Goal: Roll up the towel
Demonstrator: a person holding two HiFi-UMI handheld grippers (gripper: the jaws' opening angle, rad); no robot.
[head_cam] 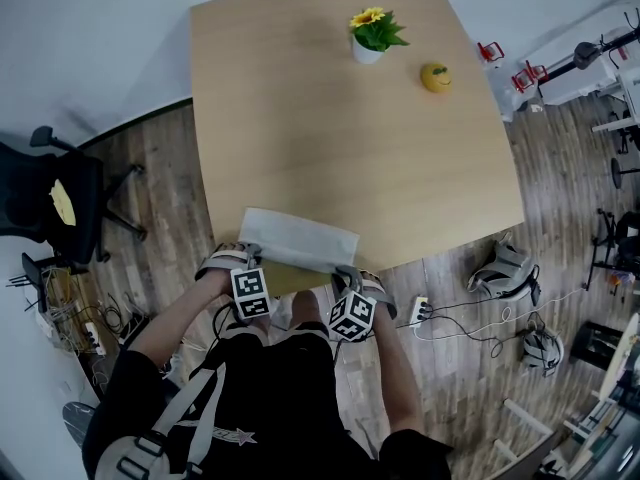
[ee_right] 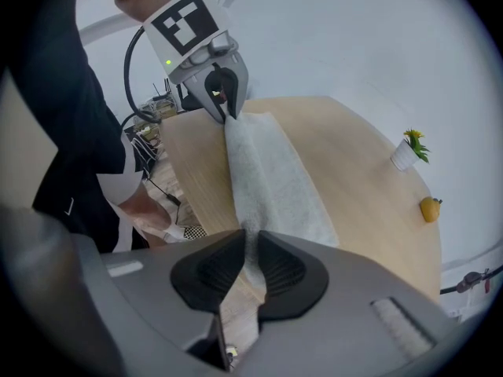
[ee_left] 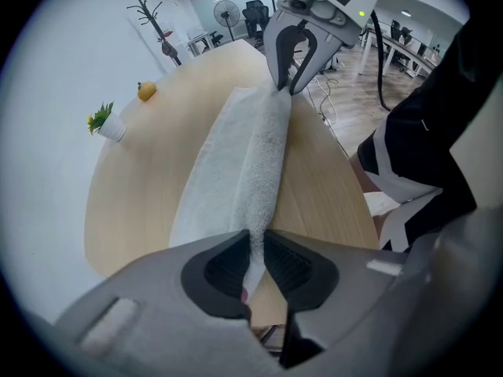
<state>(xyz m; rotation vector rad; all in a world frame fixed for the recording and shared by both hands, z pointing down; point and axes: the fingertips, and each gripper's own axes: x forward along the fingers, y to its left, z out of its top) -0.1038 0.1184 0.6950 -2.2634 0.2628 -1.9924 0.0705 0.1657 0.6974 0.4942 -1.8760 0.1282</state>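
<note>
Head view: towel [head_cam: 300, 238] partly hidden

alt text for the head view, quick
Seen from above, a person's left gripper and right gripper pinch the near edge of a pale grey terry towel on a light wooden table. A small potted yellow flower stands at the far side.

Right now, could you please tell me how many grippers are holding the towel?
2: the left gripper pinches the towel's near-left corner, the right gripper its near-right corner.
</note>
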